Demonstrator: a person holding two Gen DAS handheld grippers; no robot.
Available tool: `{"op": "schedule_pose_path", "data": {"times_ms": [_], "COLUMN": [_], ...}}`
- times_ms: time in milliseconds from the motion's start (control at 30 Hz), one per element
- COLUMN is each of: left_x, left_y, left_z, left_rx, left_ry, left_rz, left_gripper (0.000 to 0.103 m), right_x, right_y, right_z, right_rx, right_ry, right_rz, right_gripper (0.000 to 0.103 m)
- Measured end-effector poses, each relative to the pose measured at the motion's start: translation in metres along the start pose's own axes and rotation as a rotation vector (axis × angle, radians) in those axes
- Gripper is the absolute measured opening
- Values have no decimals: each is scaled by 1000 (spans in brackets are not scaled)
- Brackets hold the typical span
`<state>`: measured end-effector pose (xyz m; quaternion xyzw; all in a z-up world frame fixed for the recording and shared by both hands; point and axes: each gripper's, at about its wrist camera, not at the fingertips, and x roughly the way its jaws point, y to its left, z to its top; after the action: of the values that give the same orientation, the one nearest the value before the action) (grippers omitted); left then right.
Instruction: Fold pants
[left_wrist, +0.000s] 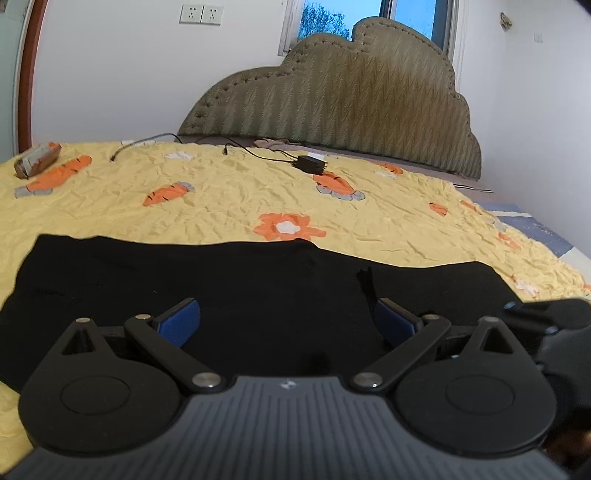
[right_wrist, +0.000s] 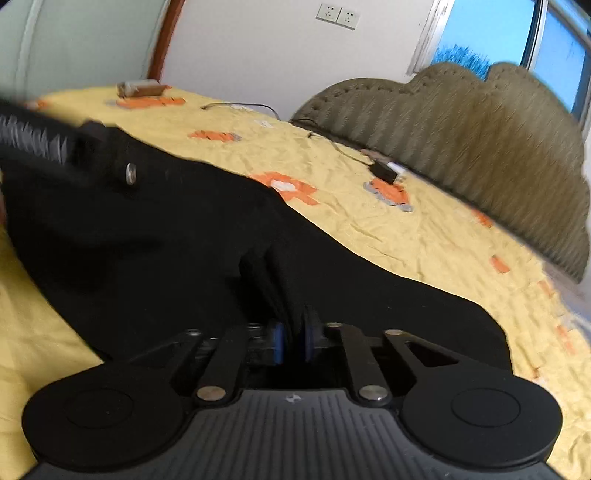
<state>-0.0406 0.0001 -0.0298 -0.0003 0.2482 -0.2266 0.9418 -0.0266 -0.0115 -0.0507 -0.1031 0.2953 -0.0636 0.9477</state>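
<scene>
Black pants (left_wrist: 221, 288) lie flat across the yellow bedspread (left_wrist: 221, 192), folded into a wide dark band. My left gripper (left_wrist: 288, 317) hovers low over their near part, its blue pads (left_wrist: 181, 325) spread wide with nothing between them. In the right wrist view the pants (right_wrist: 184, 240) run from upper left to lower right. My right gripper (right_wrist: 294, 338) sits at a raised ridge of the fabric. Its blue pads (right_wrist: 279, 339) stand a narrow gap apart, and the fold lies loosely between them. The left gripper's body (right_wrist: 74, 155) shows blurred at the upper left, over the pants.
A black charger (left_wrist: 310, 163) with its cable lies on the bedspread near the padded headboard (left_wrist: 351, 99). A brown packet (left_wrist: 37, 160) sits at the far left corner. Beyond the bed are a white wall, sockets and a window. The bed's right edge drops off past a blue patch (left_wrist: 535, 229).
</scene>
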Motion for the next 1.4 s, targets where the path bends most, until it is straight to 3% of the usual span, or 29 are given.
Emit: {"op": "schedule_pose_path", "data": {"times_ms": [33, 100, 133, 200, 267, 333, 433, 500, 600, 633, 700, 733, 867, 1133, 1400], "left_x": [-1, -5, -6, -9, -10, -11, -11, -10, -6, -6, -6, -7, -11, -32, -63], "left_y": [-1, -4, -3, -2, -2, -1, 2, 5, 12, 14, 19, 22, 38, 92, 190], "left_z": [0, 0, 0, 0, 0, 1, 2, 3, 4, 4, 5, 5, 7, 15, 18], "left_rx": [11, 41, 50, 52, 61, 76, 86, 76, 48, 43, 34, 28, 4, -28, -118], "left_ry": [-5, -13, -18, -22, -11, -15, 4, 22, 63, 72, 87, 97, 102, 66, 40], "left_rz": [9, 42, 49, 58, 82, 109, 128, 145, 178, 192, 206, 207, 214, 276, 398], "left_gripper": [100, 100, 100, 101, 101, 100, 101, 101, 101, 101, 101, 101, 101, 101, 101], "right_x": [-6, -22, -32, -42, -34, -11, 15, 5, -13, -9, 20, 24, 10, 8, -20], "right_y": [0, 6, 7, 4, -3, -5, -10, -12, -16, -18, -15, -14, -2, 66, 175], "right_z": [0, -2, -3, 0, 4, 2, -11, -7, 2, 3, 2, -1, 7, 41, 38], "right_rx": [-8, -54, -65, -35, 24, 44, 130, 153, 179, 187, 170, 202, 226, -18, -461], "right_ry": [-12, -67, -119, -180, -167, -74, 54, 37, -56, -48, 97, 111, 45, -31, -267], "right_rz": [19, 8, 2, -6, -4, -20, 80, 71, 12, -11, -4, 9, -8, -109, -116], "right_gripper": [33, 80, 85, 85, 85, 84, 83, 81, 82, 82, 84, 84, 84, 85, 99]}}
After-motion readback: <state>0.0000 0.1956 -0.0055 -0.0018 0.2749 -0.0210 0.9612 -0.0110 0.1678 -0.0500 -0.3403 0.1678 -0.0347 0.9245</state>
